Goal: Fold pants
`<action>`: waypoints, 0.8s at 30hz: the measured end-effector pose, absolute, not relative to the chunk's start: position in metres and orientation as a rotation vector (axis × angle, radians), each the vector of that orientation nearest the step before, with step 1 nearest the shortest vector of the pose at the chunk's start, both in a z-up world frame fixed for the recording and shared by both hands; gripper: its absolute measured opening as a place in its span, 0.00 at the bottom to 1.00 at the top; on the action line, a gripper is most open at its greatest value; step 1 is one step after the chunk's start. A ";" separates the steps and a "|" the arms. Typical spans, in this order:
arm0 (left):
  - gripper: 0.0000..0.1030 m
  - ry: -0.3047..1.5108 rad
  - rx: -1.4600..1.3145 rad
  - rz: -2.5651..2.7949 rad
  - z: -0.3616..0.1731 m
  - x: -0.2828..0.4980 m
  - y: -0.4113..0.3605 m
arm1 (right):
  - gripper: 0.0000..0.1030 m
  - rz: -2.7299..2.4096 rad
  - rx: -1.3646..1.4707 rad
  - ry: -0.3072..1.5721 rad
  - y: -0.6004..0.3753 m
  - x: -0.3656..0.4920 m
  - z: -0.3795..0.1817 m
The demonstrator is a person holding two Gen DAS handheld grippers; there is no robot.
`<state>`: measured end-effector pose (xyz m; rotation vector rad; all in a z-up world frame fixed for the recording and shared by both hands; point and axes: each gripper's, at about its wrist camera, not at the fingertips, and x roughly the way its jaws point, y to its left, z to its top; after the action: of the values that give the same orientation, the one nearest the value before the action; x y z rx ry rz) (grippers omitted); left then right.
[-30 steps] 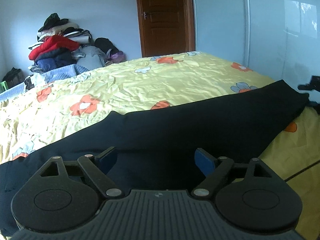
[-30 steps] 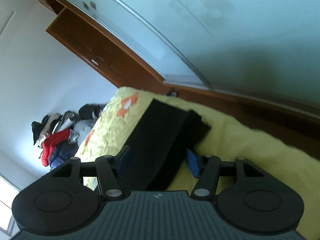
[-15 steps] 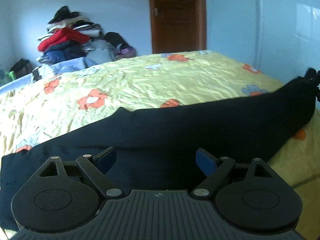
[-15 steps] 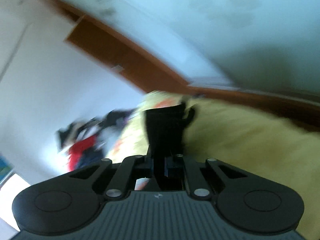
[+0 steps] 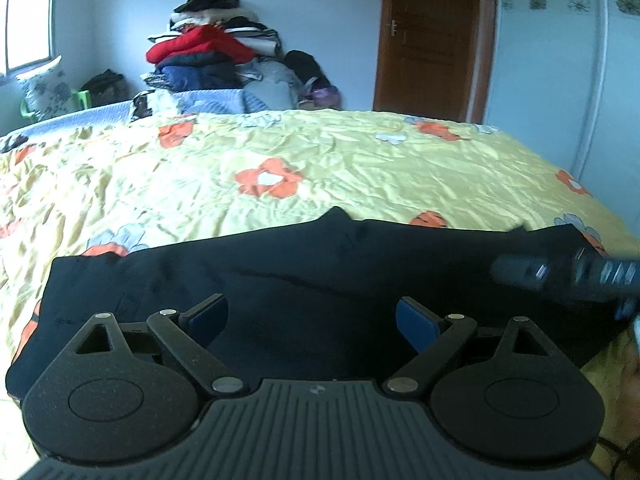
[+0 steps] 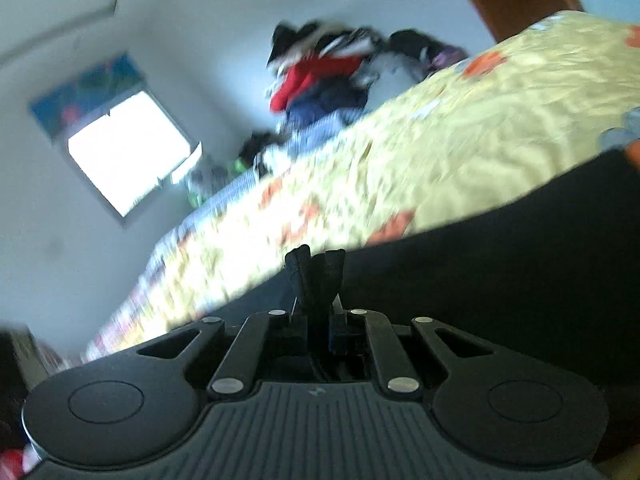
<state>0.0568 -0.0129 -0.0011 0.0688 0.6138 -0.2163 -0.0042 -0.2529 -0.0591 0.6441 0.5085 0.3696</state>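
Pants: dark, near-black pants (image 5: 320,280) lie stretched sideways along the near edge of the bed (image 5: 320,160); the cloth is mostly flat, with a few shallow creases and one small peak at the far edge.
Pants, left end: a squared-off end lies flat on the sheet, its corner near an orange flower print.
Pants, right end: this end is pinched up between the fingers of the right hand-held gripper (image 6: 316,276), and a tuft of dark fabric stands out beyond the fingertips.
Right hand-held gripper: clamped tight on the pants; from the left wrist view it shows as a blurred dark bar (image 5: 560,272) over the right part of the cloth.
Left hand-held gripper: (image 5: 312,316) jaws spread wide over the middle of the pants, blue pads (image 5: 412,320) apart, nothing pressed between them.
Bed surface: yellow sheet with orange and pale flowers, wrinkled, bare beyond the pants all the way to the far side.
Edges: the pants run close to the near edge of the bed; the right corner of the mattress drops away just past the gripped end.
Surroundings: a clothes pile (image 5: 208,52) sits against the far wall, well apart from the pants; a wooden door (image 5: 428,36) and a pale wardrobe panel (image 5: 552,60) stand beyond the bed's right side; a window (image 6: 128,156) is at the far left.
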 end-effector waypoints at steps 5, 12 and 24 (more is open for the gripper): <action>0.91 0.620 0.046 -0.188 -0.003 0.059 -0.011 | 0.08 0.393 0.580 0.532 -0.227 0.001 -0.060; 0.91 0.625 0.004 -0.162 0.003 0.067 -0.014 | 0.21 0.393 0.489 0.622 -0.208 0.023 -0.067; 0.94 0.716 -0.062 -0.374 0.016 0.111 -0.074 | 0.35 0.088 0.303 0.629 -0.323 0.007 -0.052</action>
<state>0.1106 -0.0739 0.0160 -0.0618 0.7157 -0.3740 0.0072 -0.3232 -0.0516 0.3028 0.6292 0.0879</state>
